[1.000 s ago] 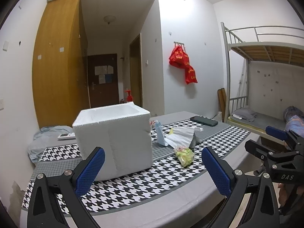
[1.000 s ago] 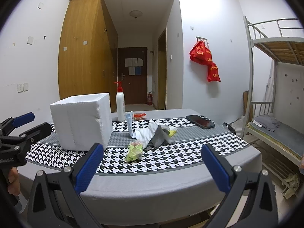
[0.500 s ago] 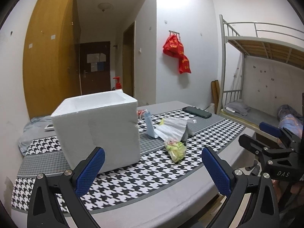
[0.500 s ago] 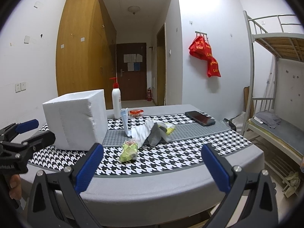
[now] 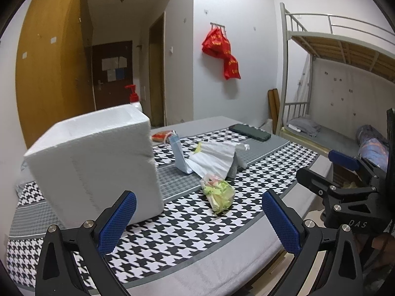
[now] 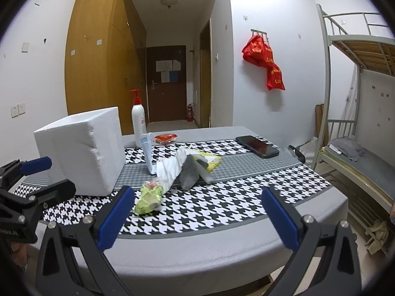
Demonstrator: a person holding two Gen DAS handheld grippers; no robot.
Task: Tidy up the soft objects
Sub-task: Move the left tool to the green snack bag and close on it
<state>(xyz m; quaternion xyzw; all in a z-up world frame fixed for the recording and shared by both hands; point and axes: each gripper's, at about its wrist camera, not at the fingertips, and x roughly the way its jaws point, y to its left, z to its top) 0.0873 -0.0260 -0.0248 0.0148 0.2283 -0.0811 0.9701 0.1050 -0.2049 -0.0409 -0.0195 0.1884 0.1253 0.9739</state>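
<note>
A white foam box point(image 5: 96, 162) point(image 6: 84, 150) stands on the left of the houndstooth-covered table point(image 5: 187, 224) point(image 6: 222, 207). Right of it lies a pile of soft things: a green-yellow plastic packet point(image 5: 218, 193) point(image 6: 149, 197), a white striped cloth point(image 5: 214, 159) point(image 6: 172, 167), a grey sock point(image 6: 188, 172) and a pale blue face mask point(image 5: 179, 153) point(image 6: 148, 153). My left gripper point(image 5: 197, 224) hovers open over the table's near edge, in front of the box and the packet. Level with the near edge, my right gripper point(image 6: 197, 219) is open and empty, short of the packet.
A white pump bottle with a red top point(image 6: 138, 120) and a red snack packet point(image 6: 166, 137) stand behind the pile. A black phone point(image 5: 249, 132) point(image 6: 256, 146) lies at the right rear. A metal bunk bed point(image 6: 358, 113) is to the right of the table.
Both grippers have come closer to the table. The left view has swung so the foam box sits further left and looms larger. Nothing on the table has moved.
</note>
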